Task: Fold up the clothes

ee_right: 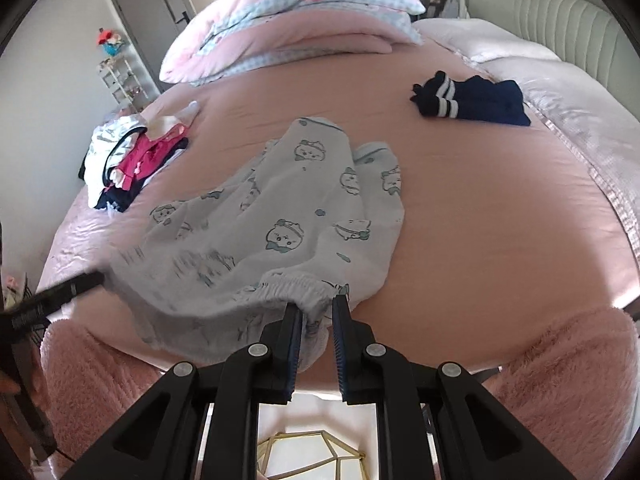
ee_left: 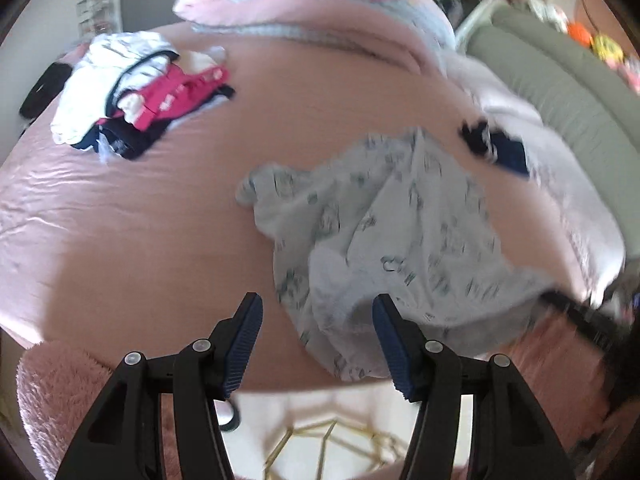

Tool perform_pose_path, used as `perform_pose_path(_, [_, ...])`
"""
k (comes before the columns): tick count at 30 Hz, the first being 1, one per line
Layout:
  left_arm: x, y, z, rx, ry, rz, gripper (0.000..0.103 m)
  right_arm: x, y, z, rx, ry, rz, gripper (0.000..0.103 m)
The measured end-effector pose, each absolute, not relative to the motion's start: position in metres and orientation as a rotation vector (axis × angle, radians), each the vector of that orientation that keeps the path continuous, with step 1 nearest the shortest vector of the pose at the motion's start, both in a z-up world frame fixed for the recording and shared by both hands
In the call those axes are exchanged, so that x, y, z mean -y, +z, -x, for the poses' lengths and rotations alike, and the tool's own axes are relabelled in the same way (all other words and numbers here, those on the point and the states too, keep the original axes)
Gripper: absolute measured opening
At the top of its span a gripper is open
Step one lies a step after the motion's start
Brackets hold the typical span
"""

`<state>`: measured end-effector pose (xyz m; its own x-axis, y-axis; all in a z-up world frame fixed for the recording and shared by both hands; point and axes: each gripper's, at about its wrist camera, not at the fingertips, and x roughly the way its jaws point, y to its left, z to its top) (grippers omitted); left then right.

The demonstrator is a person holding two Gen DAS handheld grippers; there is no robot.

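Light blue pajama pants (ee_right: 280, 216) with a cartoon print lie spread on the pink bed sheet (ee_right: 480, 220), legs pointing away. My right gripper (ee_right: 318, 306) is shut on the elastic waistband at the near edge. The pants show blurred in the left wrist view (ee_left: 392, 240). My left gripper (ee_left: 318, 308) is open and empty, hovering at the near edge of the bed just left of the pants' waist. It shows as a dark blur at the left of the right wrist view (ee_right: 52, 296).
A pile of white, red and dark clothes (ee_right: 128, 160) lies at the far left of the bed. Folded navy clothing with striped cuffs (ee_right: 472, 98) lies at the far right. Pink pillows and quilt (ee_right: 288, 28) are at the back. A fluffy pink blanket (ee_right: 560, 380) hangs at the near edge.
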<state>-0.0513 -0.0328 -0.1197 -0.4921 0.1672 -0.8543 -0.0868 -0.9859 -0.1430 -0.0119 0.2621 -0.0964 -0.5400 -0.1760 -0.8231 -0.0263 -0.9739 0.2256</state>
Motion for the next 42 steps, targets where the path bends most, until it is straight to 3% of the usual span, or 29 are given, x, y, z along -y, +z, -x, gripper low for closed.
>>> perform_pose_path(6, [0.027, -0.137, 0.049, 0.171, 2.485, 1.539, 0.055, -0.266, -0.092, 0.012, 0.327, -2.677, -1.462, 0.013])
perform_pose_path(14, [-0.029, -0.176, 0.047, -0.173, 2.391, 1.619, 0.054, -0.257, -0.086, 0.012, 0.31, -2.658, -1.436, 0.013])
perform_pose_path(19, [-0.001, -0.163, 0.064, -0.028, 2.609, 1.592, 0.054, -0.266, -0.088, 0.016, 0.294, -2.684, -1.482, 0.013])
perform_pose_path(26, [0.017, -0.157, 0.055, -0.088, 2.607, 1.645, 0.055, -0.275, -0.111, 0.016, 0.333, -2.606, -1.61, 0.013])
perform_pose_path(31, [0.007, -0.179, 0.063, 0.145, 2.435, 1.669, 0.055, -0.249, -0.139, 0.021, 0.235, -2.458, -1.66, 0.013])
perform_pose_path(33, [-0.002, -0.194, 0.068, 0.128, 2.429, 1.71, 0.043, -0.24, -0.152, 0.026, 0.181, -2.435, -1.683, 0.013])
perform_pose_path(34, [-0.005, -0.196, 0.068, 0.135, 2.431, 1.708, 0.019, -0.239, -0.154, 0.029, 0.159, -2.457, -1.679, 0.008])
perform_pose_path(37, [-0.001, -0.187, 0.065, 0.043, 2.535, 1.673, 0.017, -0.247, -0.145, 0.035, 0.125, -2.575, -1.644, 0.005])
perform_pose_path(42, [0.017, -0.111, 0.055, 0.131, 2.64, 1.425, 0.016, -0.267, -0.097, 0.037, 0.155, -2.746, -1.478, 0.005])
